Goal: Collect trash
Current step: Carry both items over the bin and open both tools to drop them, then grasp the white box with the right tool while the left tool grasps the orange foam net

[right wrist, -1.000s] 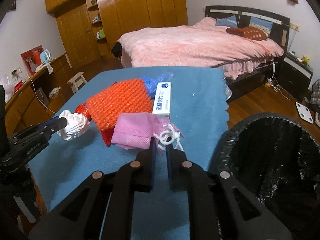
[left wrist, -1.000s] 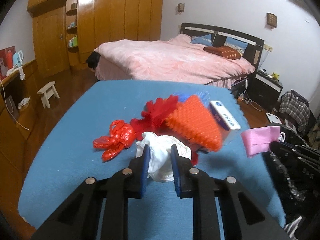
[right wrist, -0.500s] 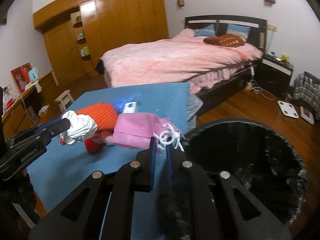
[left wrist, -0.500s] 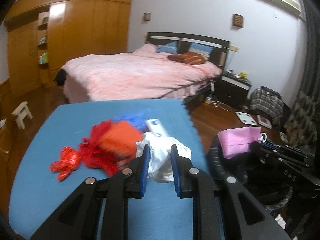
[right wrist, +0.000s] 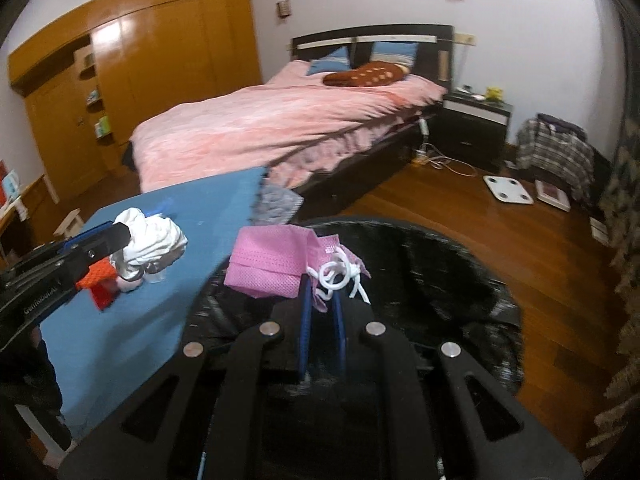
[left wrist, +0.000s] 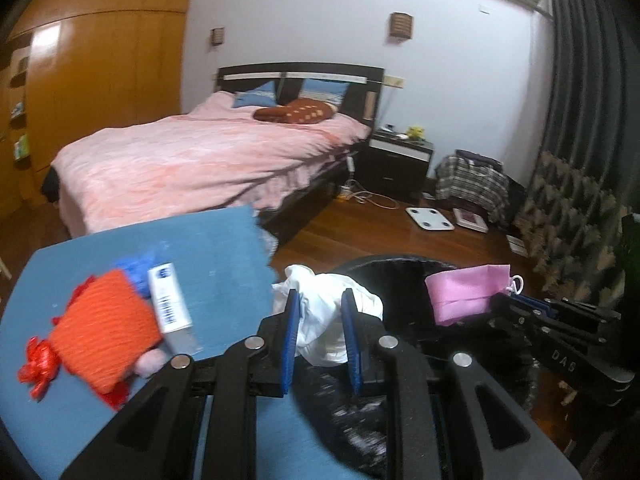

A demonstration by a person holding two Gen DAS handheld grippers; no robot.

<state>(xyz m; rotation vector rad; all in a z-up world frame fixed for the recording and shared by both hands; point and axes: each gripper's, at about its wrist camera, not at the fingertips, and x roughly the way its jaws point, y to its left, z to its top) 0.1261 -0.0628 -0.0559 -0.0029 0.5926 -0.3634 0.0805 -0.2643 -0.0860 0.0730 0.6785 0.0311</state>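
Note:
My left gripper (left wrist: 320, 300) is shut on a crumpled white tissue (left wrist: 326, 316) and hangs over the near rim of the black-lined trash bin (left wrist: 404, 264), just past the table's right edge. My right gripper (right wrist: 322, 284) is shut on a pink face mask (right wrist: 272, 260) with white ear loops, held above the bin's opening (right wrist: 420, 280). In the left wrist view the mask (left wrist: 466, 290) and right gripper (left wrist: 520, 306) show over the bin. In the right wrist view the left gripper (right wrist: 116, 236) holds the tissue (right wrist: 154, 240) above the blue table (right wrist: 132, 320).
On the blue tablecloth (left wrist: 224, 248) lie an orange knitted piece (left wrist: 106, 328), a white and blue box (left wrist: 170, 308), red plastic scraps (left wrist: 38, 364) and a blue wrapper (left wrist: 136, 270). A pink bed (left wrist: 200, 160), a nightstand (left wrist: 400, 160) and a floor scale (left wrist: 430, 218) stand beyond.
Both grippers have swung to the right, off the table, each keeping its load. The bin has come under them and the trash pile has slid to the left of view.

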